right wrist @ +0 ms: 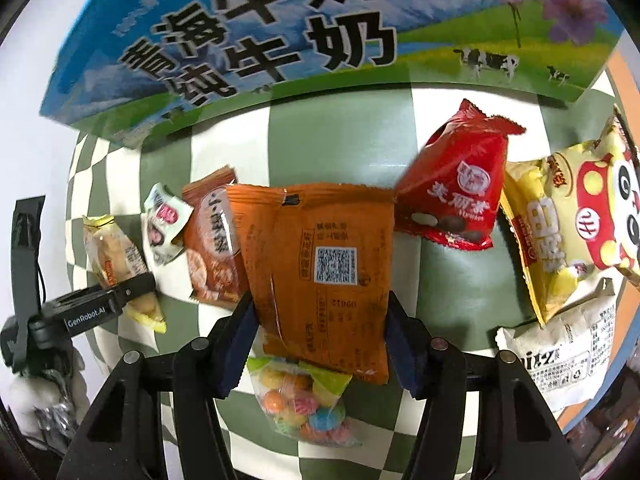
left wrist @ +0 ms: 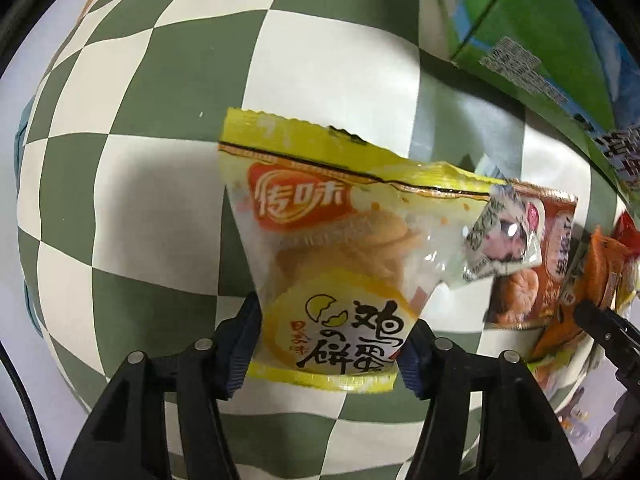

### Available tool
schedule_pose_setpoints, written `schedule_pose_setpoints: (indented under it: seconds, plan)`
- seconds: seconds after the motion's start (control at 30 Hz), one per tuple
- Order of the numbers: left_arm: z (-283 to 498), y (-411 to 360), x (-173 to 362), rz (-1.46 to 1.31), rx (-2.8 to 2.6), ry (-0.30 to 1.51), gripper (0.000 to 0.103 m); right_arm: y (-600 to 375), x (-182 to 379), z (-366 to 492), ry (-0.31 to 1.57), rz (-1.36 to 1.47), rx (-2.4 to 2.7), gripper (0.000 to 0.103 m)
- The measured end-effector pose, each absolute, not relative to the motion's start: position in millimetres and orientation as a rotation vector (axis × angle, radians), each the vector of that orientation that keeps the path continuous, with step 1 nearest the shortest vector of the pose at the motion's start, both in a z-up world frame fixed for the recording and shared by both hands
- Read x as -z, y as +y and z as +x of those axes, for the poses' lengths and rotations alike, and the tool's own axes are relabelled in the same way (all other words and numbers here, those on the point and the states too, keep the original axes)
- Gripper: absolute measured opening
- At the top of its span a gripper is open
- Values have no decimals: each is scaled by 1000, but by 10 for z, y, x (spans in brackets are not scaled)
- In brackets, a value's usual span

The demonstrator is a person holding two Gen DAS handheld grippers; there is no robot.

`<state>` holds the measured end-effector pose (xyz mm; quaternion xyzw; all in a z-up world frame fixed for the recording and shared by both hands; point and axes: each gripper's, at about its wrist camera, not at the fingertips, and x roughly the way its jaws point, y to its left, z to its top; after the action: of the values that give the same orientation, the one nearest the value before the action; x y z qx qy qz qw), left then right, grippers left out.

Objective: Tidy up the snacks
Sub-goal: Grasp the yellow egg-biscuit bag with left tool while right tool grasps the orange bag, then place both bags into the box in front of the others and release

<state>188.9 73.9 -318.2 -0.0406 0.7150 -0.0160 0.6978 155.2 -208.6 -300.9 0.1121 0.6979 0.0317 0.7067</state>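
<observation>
Left gripper [left wrist: 328, 354] pinching the yellow egg-biscuit packet [left wrist: 332, 248], printed 传味 and 鸡蛋饼, over the green-and-white checked cloth [left wrist: 132, 168]. Right gripper [right wrist: 320, 344] clamped on the orange packet [right wrist: 320, 268], QR code facing up, just in front of the milk carton [right wrist: 280, 32] lettered 牛奶. Beside the orange packet: one red packet [right wrist: 456, 192], one brown packet [right wrist: 208, 240], one small white wrapper [right wrist: 164, 220]; beneath it, one clear bag of coloured candies [right wrist: 304, 404]. "GenRobot.AI" legible on the left gripper's side.

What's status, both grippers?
Left gripper shut on yellow egg-biscuit packet. Right gripper shut on orange packet. Candy bag underneath orange packet.
</observation>
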Motion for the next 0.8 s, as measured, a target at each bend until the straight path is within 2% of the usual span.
schedule_pose_setpoints:
  seconds: [0.13, 0.23, 0.47, 0.7, 0.8]
  plan:
    - [1819, 715, 3081, -61, 16, 1533, 56, -2009, 3048, 1577, 1527, 192, -48, 65]
    - [1689, 701, 2944, -49, 6, 1500, 49, -1912, 2970, 1523, 1491, 119, -44, 61]
    - [1376, 591, 2555, -75, 63, 1483, 46, -1882, 2616, 1413, 1418, 144, -86, 56]
    - [1238, 390, 1713, -149, 201, 1364, 45, -1936, 2064, 1434, 1352, 210, -172, 56]
    - [1456, 252, 1291, -161, 267, 1302, 46, -1992, 1743, 1479, 1307, 248, -201, 56]
